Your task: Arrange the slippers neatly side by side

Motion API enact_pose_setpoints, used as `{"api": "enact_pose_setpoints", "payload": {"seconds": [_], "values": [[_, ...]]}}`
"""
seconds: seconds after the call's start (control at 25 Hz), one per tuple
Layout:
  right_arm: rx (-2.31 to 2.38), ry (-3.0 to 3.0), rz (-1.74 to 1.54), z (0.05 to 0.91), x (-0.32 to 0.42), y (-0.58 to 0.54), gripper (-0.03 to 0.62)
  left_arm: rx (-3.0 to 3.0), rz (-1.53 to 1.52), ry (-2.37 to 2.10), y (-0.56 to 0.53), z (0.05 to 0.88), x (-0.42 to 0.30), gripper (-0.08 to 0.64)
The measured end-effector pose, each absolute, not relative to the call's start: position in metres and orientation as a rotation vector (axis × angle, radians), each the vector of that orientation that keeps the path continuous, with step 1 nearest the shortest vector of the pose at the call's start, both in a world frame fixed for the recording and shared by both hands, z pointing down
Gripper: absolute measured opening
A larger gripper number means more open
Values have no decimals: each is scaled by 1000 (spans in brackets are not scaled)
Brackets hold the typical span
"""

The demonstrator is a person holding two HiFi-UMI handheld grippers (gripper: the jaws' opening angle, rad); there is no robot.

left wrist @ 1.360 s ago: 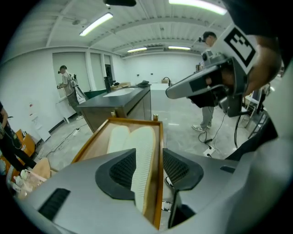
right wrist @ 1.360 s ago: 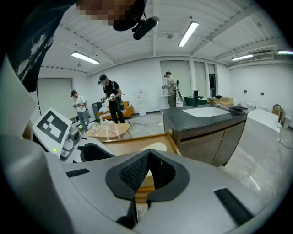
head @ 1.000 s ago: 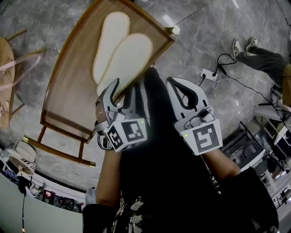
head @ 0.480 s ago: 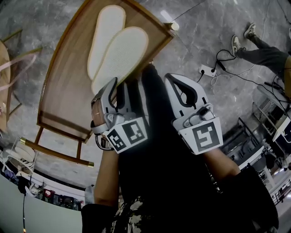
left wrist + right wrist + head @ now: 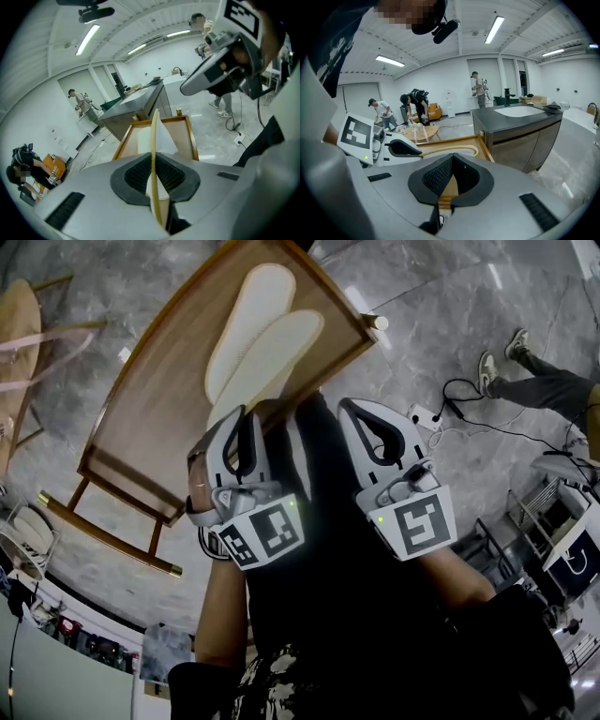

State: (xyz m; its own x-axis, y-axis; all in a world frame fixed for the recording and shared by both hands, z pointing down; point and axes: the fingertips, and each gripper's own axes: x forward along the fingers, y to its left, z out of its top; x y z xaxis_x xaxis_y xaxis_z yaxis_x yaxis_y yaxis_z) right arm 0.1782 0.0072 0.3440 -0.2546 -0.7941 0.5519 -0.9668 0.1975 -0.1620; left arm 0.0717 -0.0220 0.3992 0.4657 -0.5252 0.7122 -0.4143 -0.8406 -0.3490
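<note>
Two cream slippers lie sole-up on a wooden table (image 5: 141, 418). The far slipper (image 5: 251, 315) rests flat. The near slipper (image 5: 277, 352) overlaps it, and its heel end is pinched in my left gripper (image 5: 234, 420), whose jaws have just been closing on it. In the left gripper view that slipper (image 5: 154, 136) stands edge-on between the pads of the left gripper (image 5: 157, 183). My right gripper (image 5: 354, 411) hangs shut and empty beside the left one, off the table's near corner. In the right gripper view its jaws (image 5: 451, 164) meet, with the slipper's rim (image 5: 454, 150) beyond.
The table has a raised rim and gold-capped legs (image 5: 173, 570). On the grey floor to the right lie a power strip with cables (image 5: 427, 413) and a person's legs (image 5: 534, 381). A round wooden table (image 5: 19, 343) stands at the left. A grey counter (image 5: 520, 124) is close by.
My left gripper has closed on the near slipper's heel and risen with it. That slipper now looks narrower, tipped toward its edge. The right gripper has shifted slightly.
</note>
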Motion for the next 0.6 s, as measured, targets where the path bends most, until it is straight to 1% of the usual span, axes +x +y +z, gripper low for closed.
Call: {"api": "enact_pose_setpoints", "payload": {"seconds": [0.36, 0.6], "values": [[1437, -2310, 556, 332, 167, -39, -2, -2632, -1201, 1262, -47, 359, 56, 28], [1264, -2414, 452, 324, 141, -62, -2, -2784, -989, 1718, -53, 343, 18, 28]]}}
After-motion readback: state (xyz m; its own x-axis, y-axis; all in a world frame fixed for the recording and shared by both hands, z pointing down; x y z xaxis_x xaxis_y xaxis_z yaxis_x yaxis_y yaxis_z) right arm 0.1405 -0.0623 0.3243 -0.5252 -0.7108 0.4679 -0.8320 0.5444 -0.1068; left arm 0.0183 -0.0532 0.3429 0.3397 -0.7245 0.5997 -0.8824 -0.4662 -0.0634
